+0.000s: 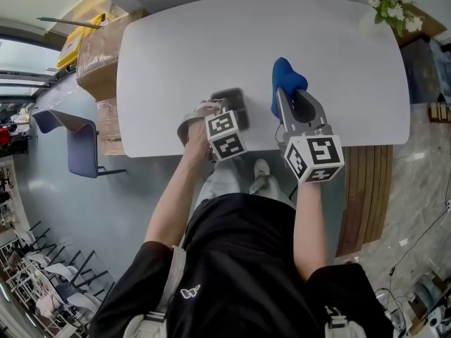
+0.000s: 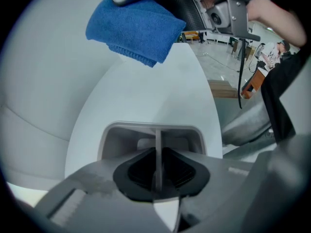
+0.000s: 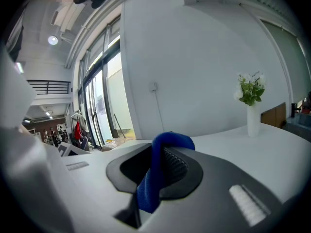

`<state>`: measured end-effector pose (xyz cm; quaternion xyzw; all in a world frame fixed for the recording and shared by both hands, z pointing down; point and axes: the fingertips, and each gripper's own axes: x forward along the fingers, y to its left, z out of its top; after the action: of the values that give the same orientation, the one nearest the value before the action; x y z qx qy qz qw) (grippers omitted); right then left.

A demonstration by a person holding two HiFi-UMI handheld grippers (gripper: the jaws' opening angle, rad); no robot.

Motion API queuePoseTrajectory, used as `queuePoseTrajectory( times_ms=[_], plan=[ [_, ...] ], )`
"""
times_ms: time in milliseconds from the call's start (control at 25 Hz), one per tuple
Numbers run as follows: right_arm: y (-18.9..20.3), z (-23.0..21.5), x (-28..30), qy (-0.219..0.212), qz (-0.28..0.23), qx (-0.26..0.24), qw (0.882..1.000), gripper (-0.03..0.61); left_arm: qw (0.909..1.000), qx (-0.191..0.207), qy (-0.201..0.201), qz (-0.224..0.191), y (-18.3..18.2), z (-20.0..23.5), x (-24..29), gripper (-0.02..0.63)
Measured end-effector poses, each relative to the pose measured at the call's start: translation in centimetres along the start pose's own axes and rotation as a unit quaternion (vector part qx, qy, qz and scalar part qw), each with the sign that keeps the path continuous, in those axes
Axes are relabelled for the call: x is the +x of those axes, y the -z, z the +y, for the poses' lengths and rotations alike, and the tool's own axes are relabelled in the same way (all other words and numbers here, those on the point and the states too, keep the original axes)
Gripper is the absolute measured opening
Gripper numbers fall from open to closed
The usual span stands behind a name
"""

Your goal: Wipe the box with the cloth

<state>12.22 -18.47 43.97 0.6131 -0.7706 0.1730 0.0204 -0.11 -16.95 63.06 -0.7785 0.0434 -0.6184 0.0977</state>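
Bare table (image 1: 211, 48) beyond the box (image 1: 231, 98), only a flower vase (image 1: 390, 4), seemingly at its far right corner

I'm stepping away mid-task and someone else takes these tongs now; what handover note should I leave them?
The left tongs are shut on a thin wall of the grey box, which sits on the white table.
The right tongs are shut on the blue cloth, apart from the box, to its right.
Done: both grasps.
To do: bring the cloth to the box and wipe it.
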Motion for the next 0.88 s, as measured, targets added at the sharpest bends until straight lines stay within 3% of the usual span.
queuePoseTrajectory(
  times_ms=[120, 280, 480, 680, 800, 880],
  plan=[
    [0.1, 0.2, 0.1, -0.006, 0.002, -0.002, 1.000, 0.054, 0.9996, -0.012, 0.000, -0.025, 0.1, -0.1, -0.9, 0.051],
    [0.1, 1.2, 0.3, -0.019, 0.003, -0.007, 1.000, 0.054, 0.9963, -0.057, 0.002, -0.064, 0.7, -0.2, -2.3, 0.049],
    [-0.2, 2.2, 0.4, -0.035, 0.002, -0.015, 0.999, 0.054, 0.9823, -0.126, -0.004, -0.139, 0.4, 0.1, -5.1, 0.048],
    [-0.9, 3.3, 0.1, -0.048, -0.004, -0.022, 0.999, 0.054, 0.9525, -0.200, -0.021, -0.229, -0.2, 0.8, -8.9, 0.049],
    [-1.5, 4.0, 0.0, -0.059, -0.013, -0.029, 0.998, 0.054, 0.9279, -0.239, -0.035, -0.284, -0.4, 1.5, -11.5, 0.049],
    [-2.0, 4.3, -0.2, -0.066, -0.021, -0.032, 0.997, 0.054, 0.9060, -0.269, -0.043, -0.324, -0.7, 1.8, -13.1, 0.049]
  ],
)
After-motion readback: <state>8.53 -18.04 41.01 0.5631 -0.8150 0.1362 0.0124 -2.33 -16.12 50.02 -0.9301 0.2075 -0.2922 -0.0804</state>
